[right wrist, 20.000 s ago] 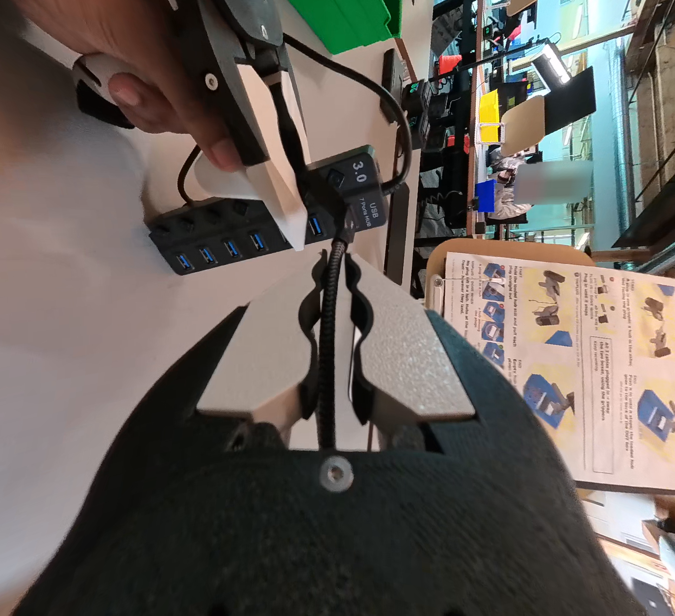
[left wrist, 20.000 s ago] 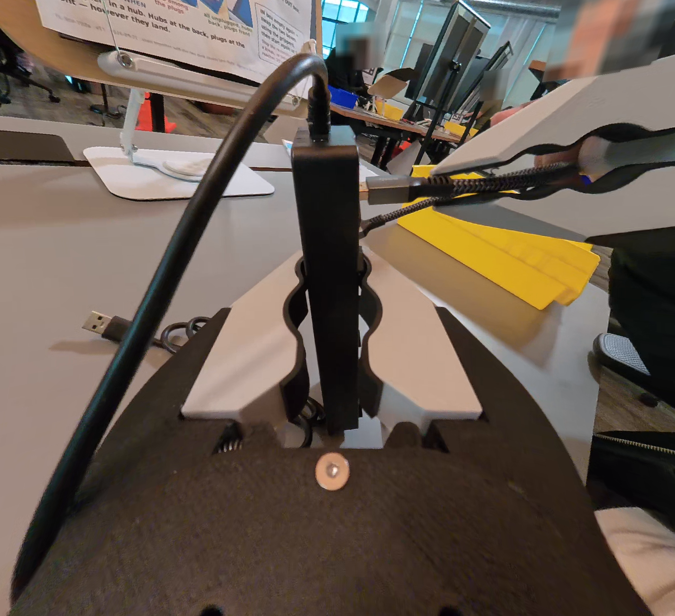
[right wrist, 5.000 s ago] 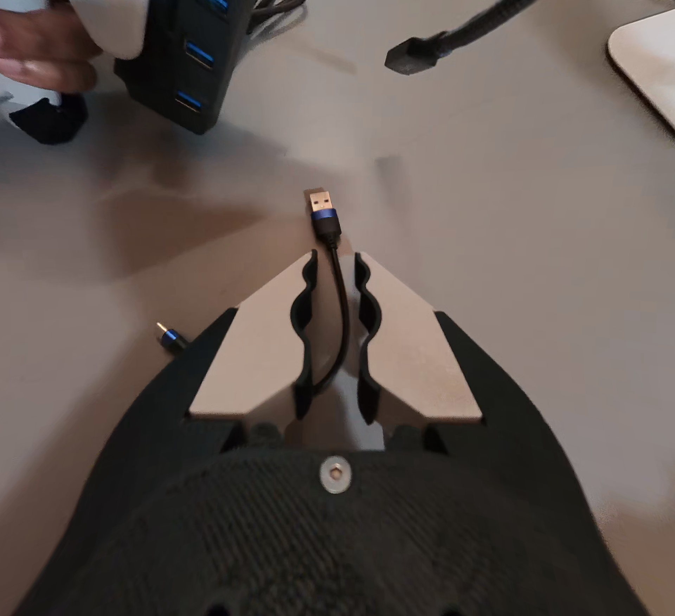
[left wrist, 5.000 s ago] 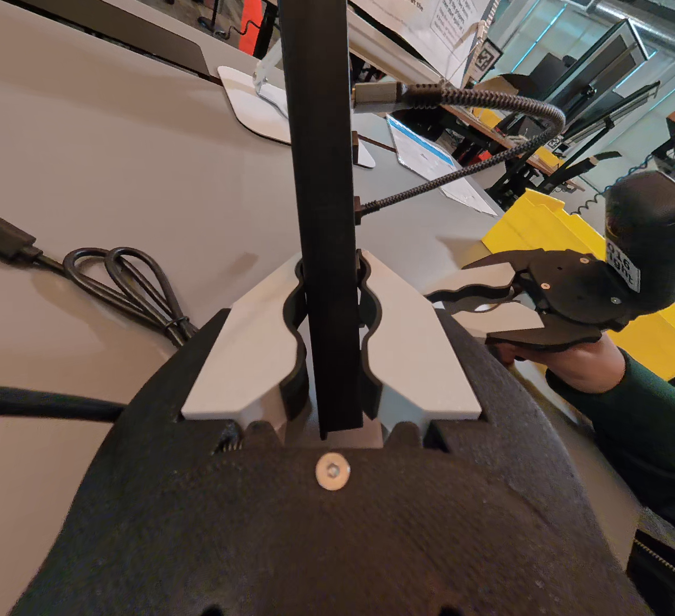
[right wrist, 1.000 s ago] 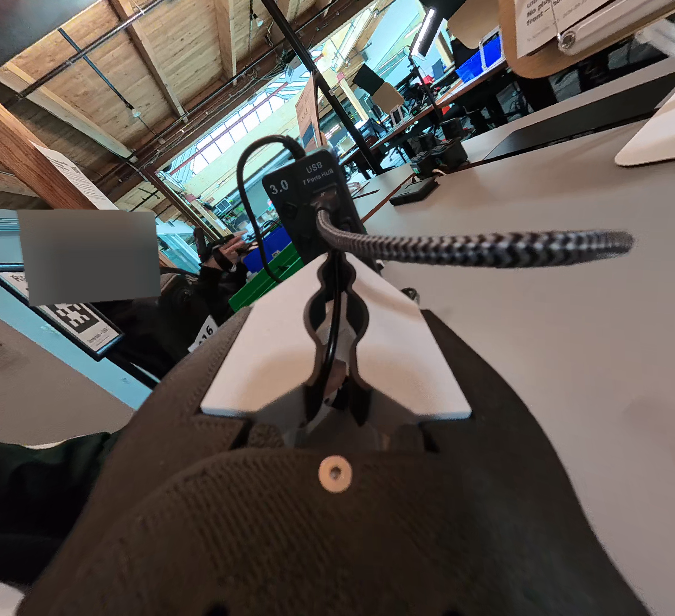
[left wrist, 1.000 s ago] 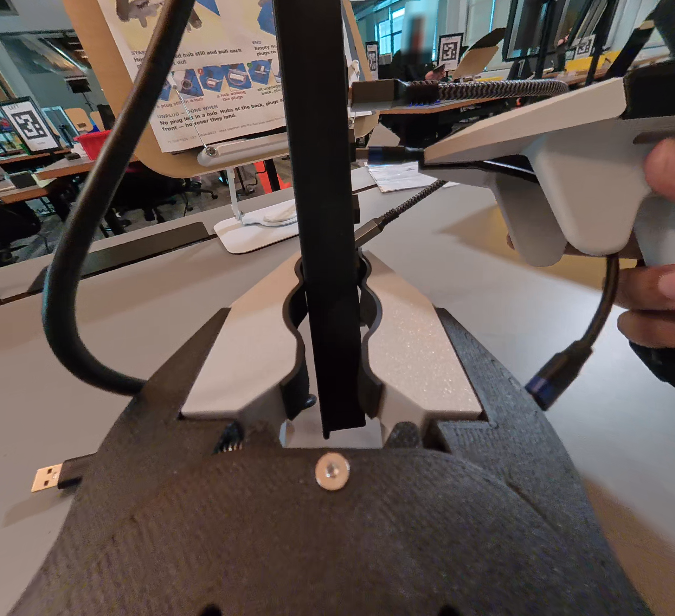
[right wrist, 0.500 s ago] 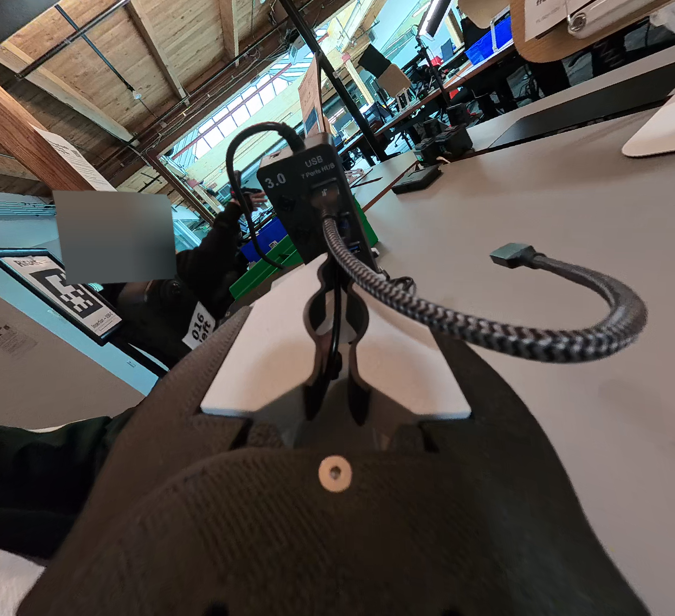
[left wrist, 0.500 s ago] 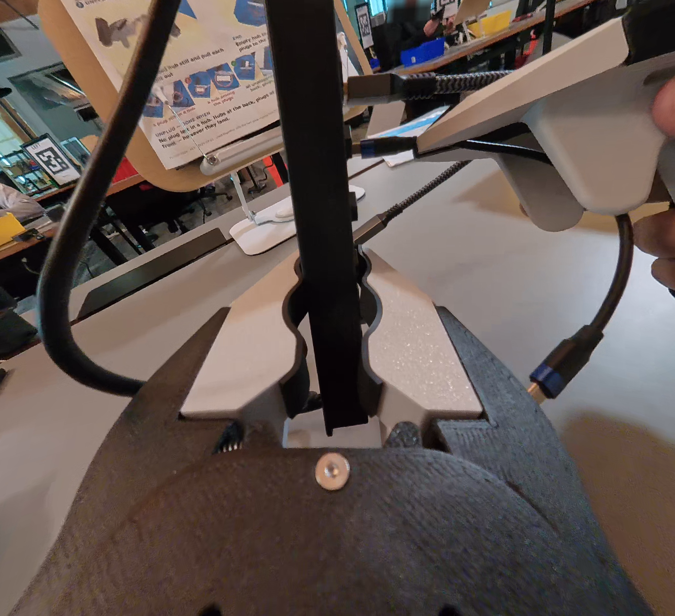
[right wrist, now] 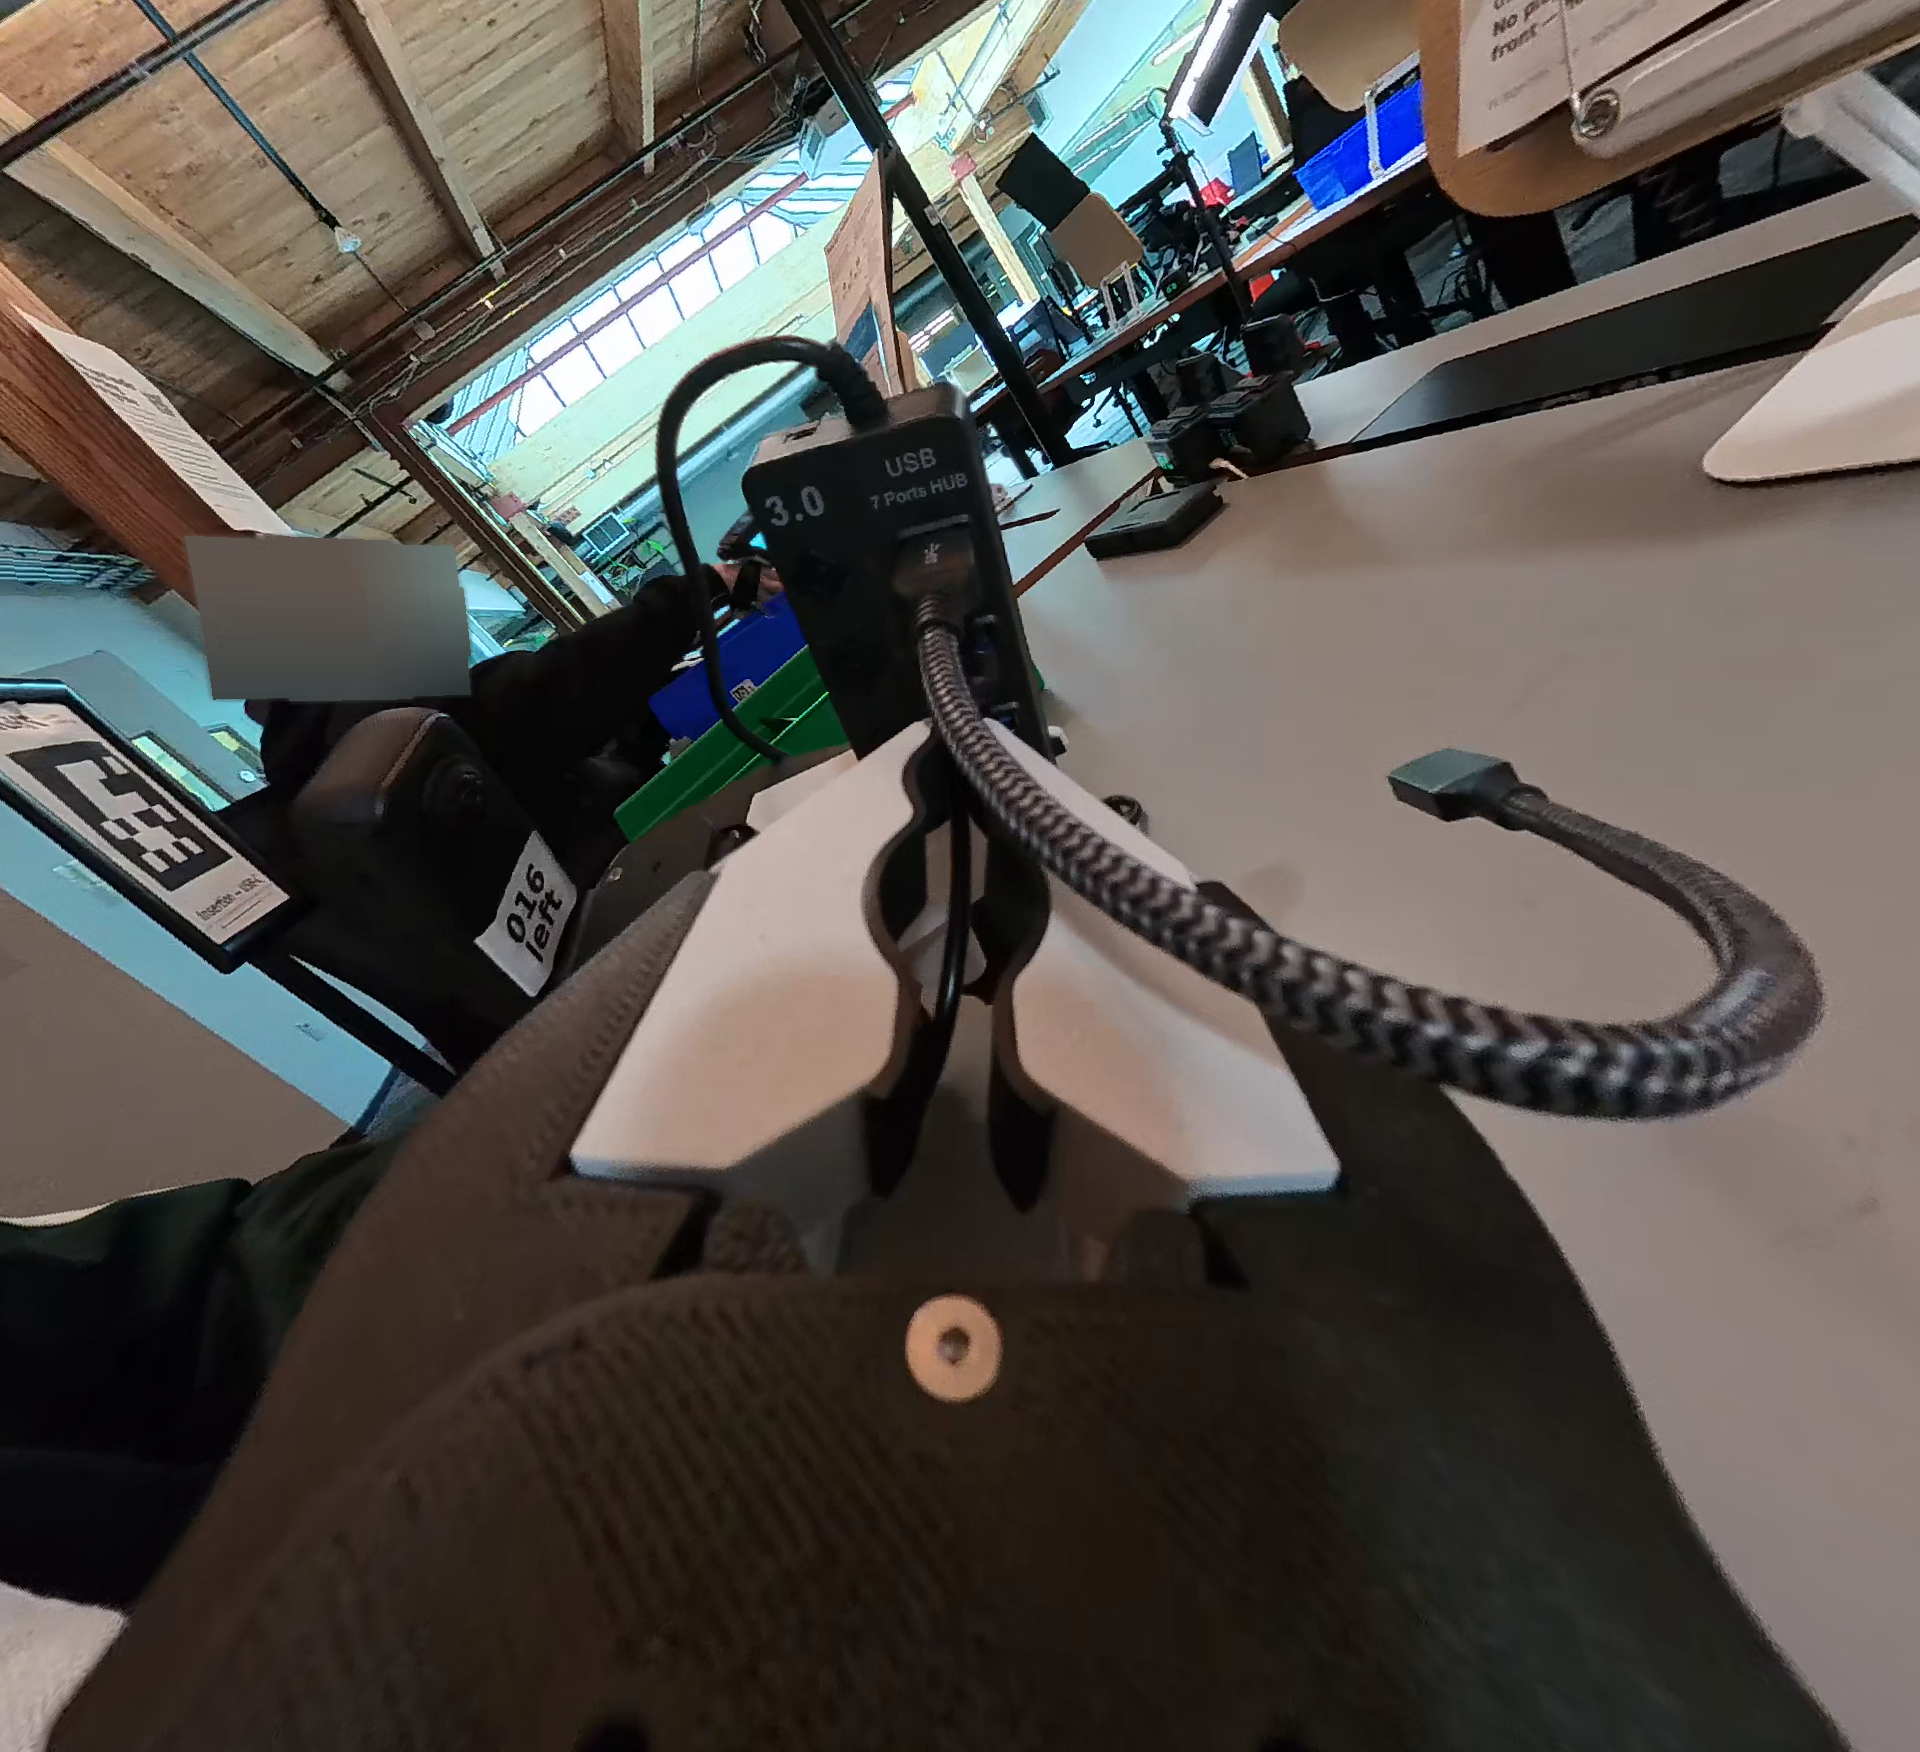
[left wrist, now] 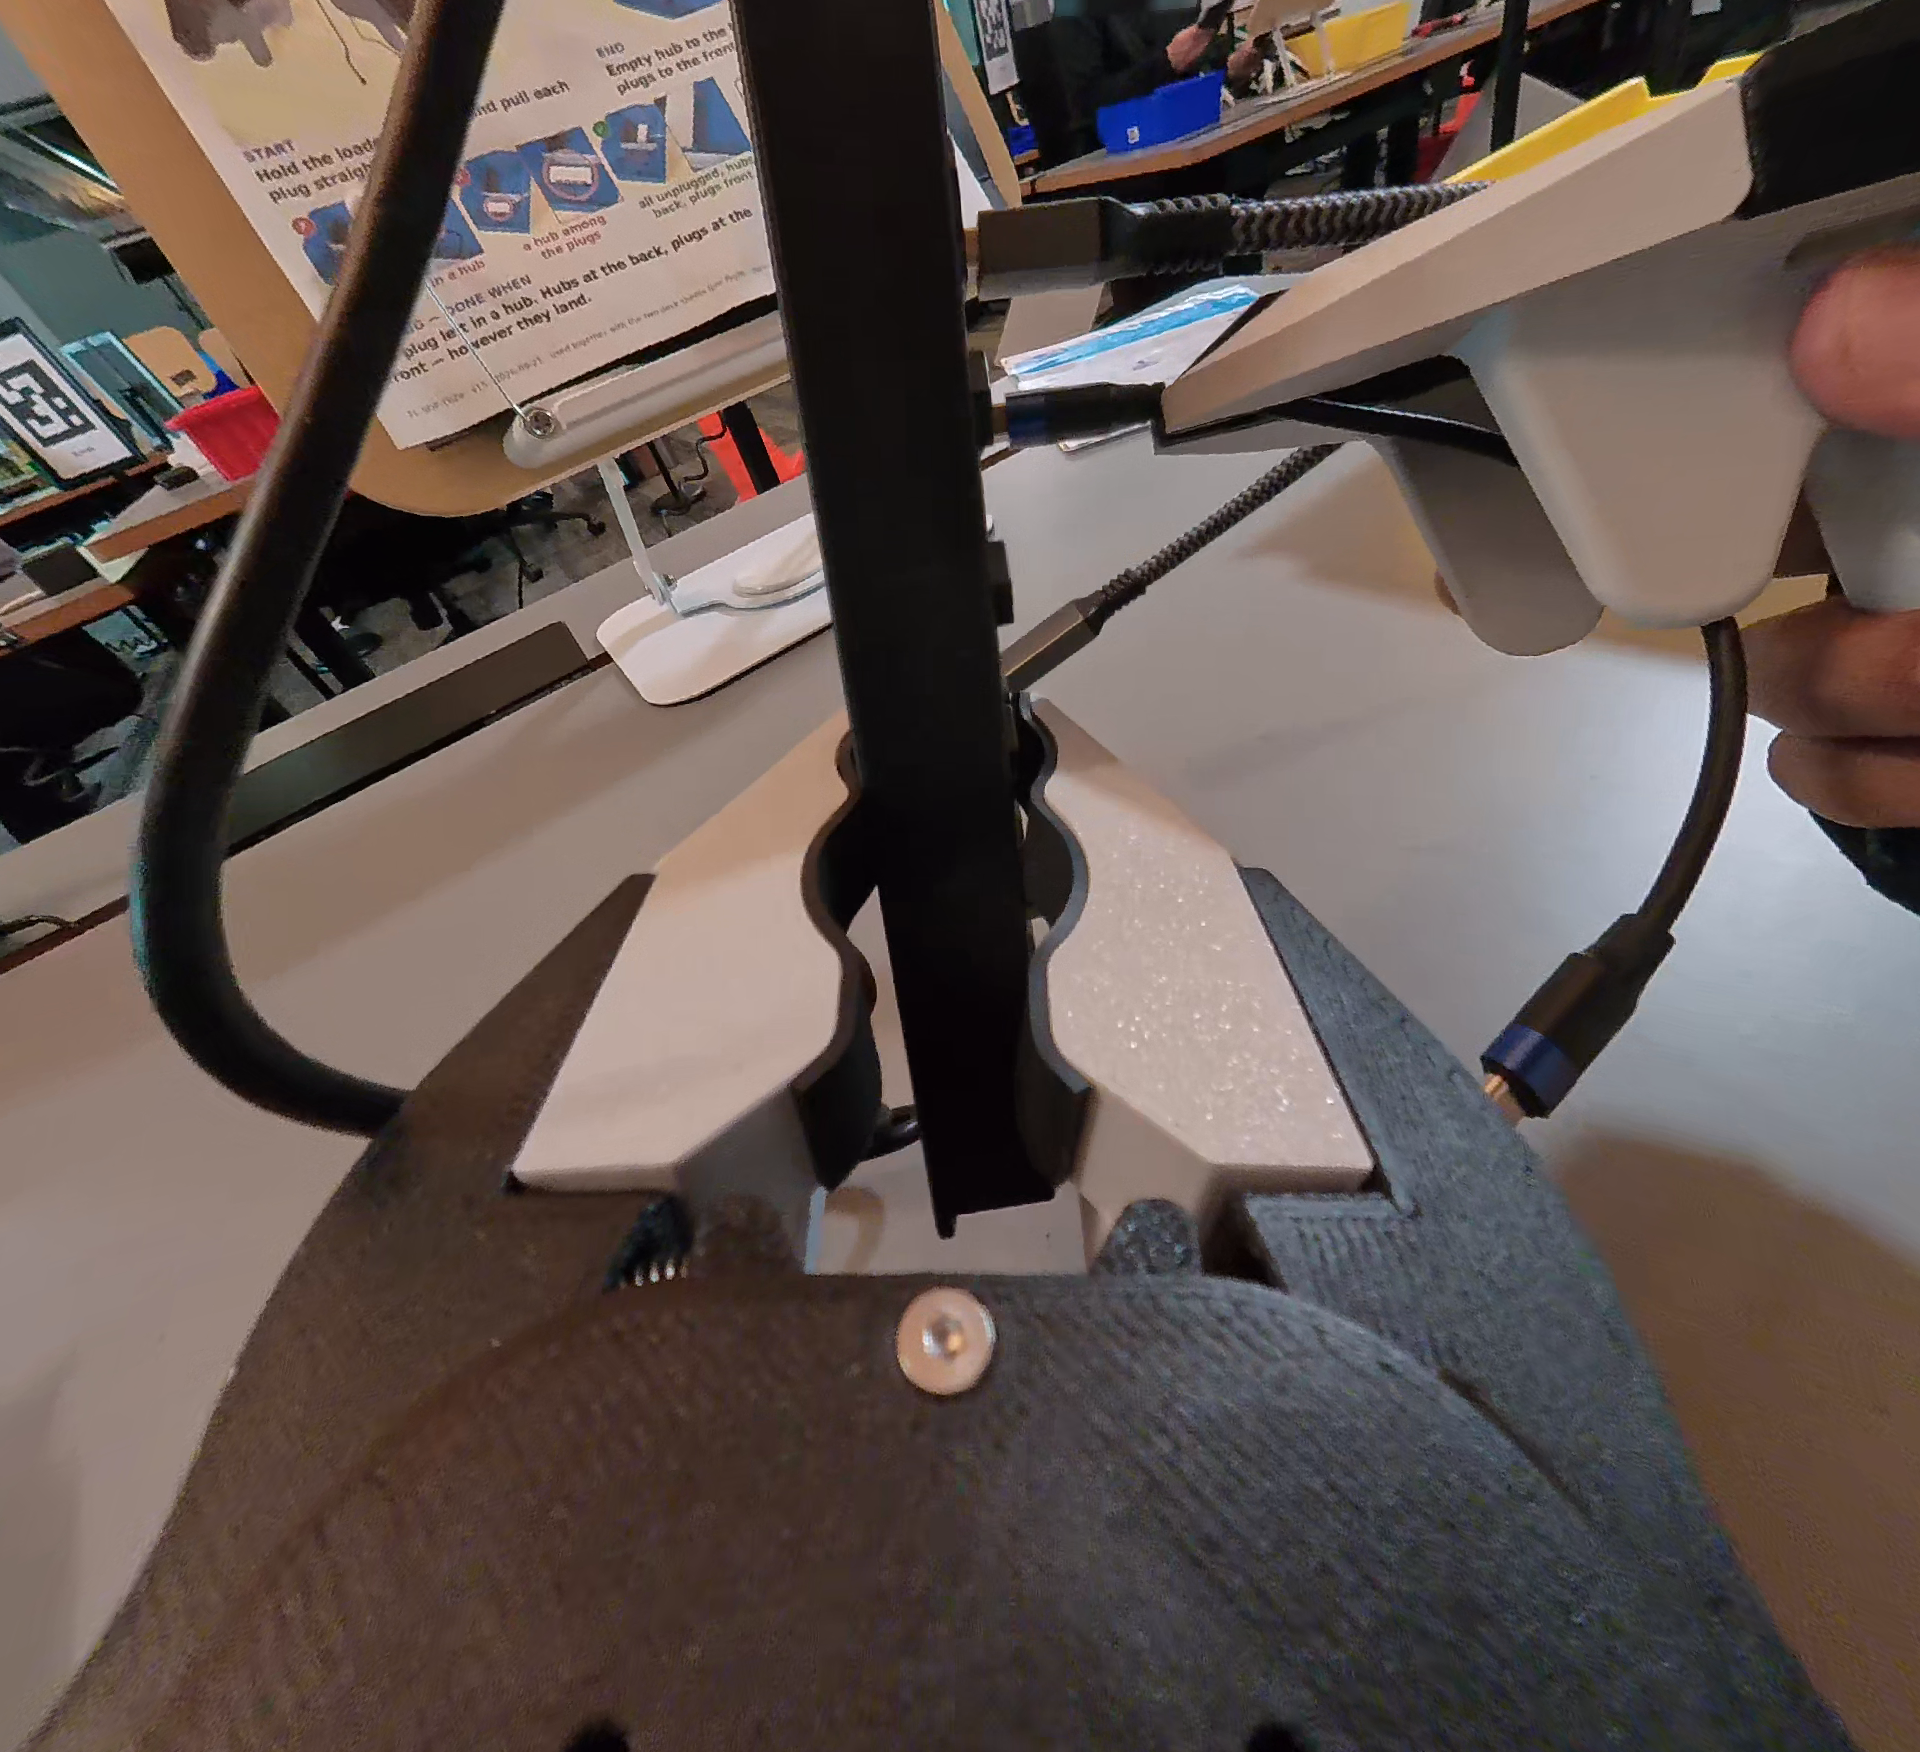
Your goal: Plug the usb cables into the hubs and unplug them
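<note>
Black hub (left wrist: 883,476) stays clamped upright in left hand-held gripper (left wrist: 940,892). Right hand-held gripper (right wrist: 961,861), narrowly pinching thin cable (right wrist: 951,913), has now seated its plug below braided cable (right wrist: 1299,964).

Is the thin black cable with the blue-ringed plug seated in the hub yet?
Looks in: the blue-ringed plug meets the hub edge below the braided cable, right gripper beside it. Full seating cannot be told.

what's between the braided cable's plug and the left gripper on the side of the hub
In the left wrist view, a blue-ringed plug sits there on the hub, below the braided cable's plug and above the left gripper; the right gripper holds its cable.
</note>
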